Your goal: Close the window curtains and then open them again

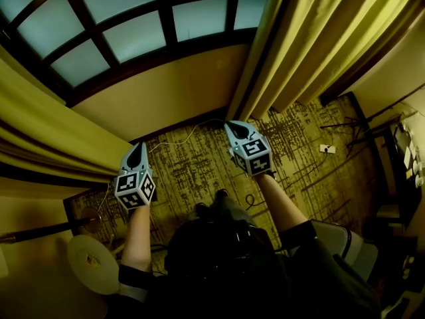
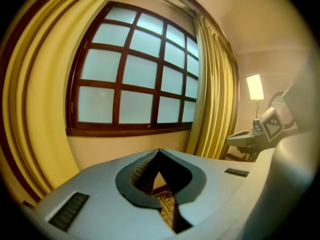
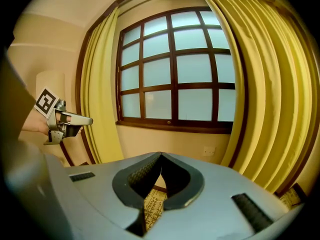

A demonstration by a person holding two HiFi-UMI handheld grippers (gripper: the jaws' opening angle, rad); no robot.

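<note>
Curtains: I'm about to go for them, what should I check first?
1. Left curtain gathered at the window's left side: ok.
2. Right curtain gathered at the right side: ok.
3. Window uncovered between them: ok.
4. Left gripper ready to grab: not ok, jaws together, nothing between them.
5. Right gripper ready to grab: not ok, jaws together, empty.
6. Fabric within reach of either gripper: cannot tell.
</note>
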